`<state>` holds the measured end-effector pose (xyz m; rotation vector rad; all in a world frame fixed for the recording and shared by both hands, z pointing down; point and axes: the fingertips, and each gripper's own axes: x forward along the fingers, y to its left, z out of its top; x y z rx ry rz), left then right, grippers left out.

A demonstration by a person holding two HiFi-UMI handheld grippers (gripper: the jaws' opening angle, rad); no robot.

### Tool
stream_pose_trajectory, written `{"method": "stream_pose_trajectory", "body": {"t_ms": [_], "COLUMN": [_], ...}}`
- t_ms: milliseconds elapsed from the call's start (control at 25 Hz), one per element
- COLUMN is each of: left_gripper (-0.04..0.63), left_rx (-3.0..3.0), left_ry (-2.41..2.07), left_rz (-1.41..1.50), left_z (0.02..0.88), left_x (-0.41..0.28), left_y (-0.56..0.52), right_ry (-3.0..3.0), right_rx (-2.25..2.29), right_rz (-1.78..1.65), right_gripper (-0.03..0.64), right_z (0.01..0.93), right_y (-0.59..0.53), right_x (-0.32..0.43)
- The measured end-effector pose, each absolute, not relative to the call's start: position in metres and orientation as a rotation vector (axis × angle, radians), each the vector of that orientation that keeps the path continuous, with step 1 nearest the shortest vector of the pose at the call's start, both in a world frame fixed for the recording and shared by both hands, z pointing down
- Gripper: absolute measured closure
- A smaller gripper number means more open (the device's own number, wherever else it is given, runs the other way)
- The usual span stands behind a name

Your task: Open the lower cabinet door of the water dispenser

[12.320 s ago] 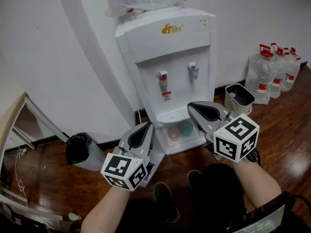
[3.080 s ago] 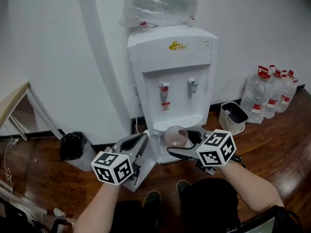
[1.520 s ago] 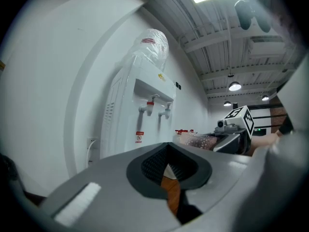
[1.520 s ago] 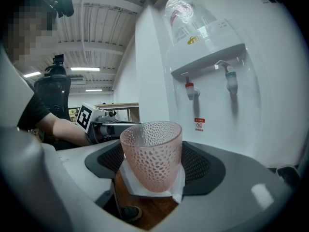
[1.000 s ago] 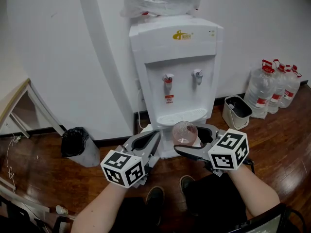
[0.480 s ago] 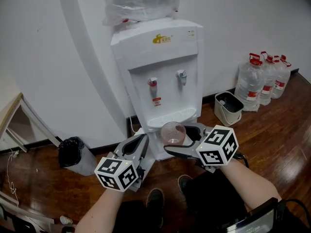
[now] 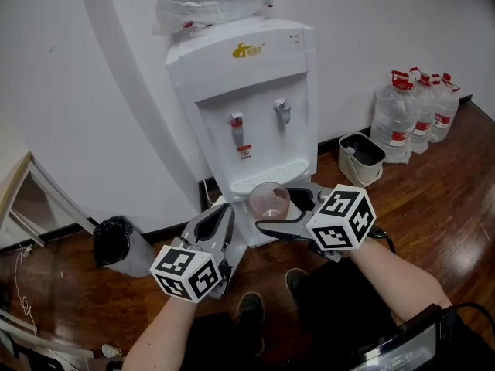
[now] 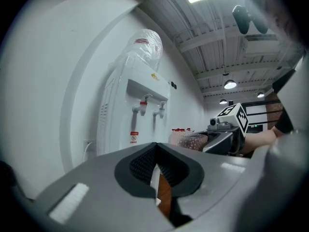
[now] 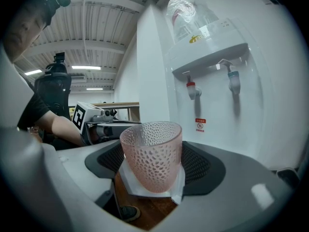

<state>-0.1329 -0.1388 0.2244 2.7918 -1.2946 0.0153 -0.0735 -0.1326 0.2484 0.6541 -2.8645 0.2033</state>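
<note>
The white water dispenser (image 7: 247, 107) stands against the wall. Its lower cabinet is hidden behind my grippers. A white panel (image 7: 234, 242), seemingly the open lower door, shows just right of my left gripper (image 7: 218, 213). That gripper's jaws have just closed and now meet with nothing between the pads (image 8: 155, 149). My right gripper (image 7: 278, 211) is shut on a pink dimpled cup (image 7: 268, 198), held upright in front of the drip tray. The cup (image 9: 152, 149) fills the right gripper view between the pads, with the dispenser's taps (image 9: 212, 83) beyond it.
Several water bottles (image 7: 410, 107) and a small white bin (image 7: 361, 158) stand right of the dispenser. A black bin bag (image 7: 116, 242) and a wooden frame (image 7: 15, 199) are at the left. The person's shoes (image 7: 251, 311) rest on the wooden floor below the grippers.
The head camera has swung, so the dispenser sits further left in the view. Both grippers keep their places before it, and the cup stays in the right one.
</note>
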Motion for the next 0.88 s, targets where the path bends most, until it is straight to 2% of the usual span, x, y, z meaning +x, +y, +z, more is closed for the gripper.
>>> {"method": "stream_pose_trajectory", "body": {"t_ms": [480, 880], "left_gripper": [0.617, 0.617], "left_rx": [2.869, 2.84], "left_ry": [-1.292, -1.368], "left_rz": [0.036, 0.201], "left_z": [0.235, 0.29], "left_x": [-0.134, -0.132], "left_y": [-0.131, -0.148], "right_ry": [-2.872, -2.851], "right_rx": [0.477, 0.479], "right_rz": [0.153, 0.158], "right_gripper": [0.245, 0.245], "right_z": [0.257, 0.333], "right_y": [-0.136, -0.164], "right_x": [-0.085, -0.08]}}
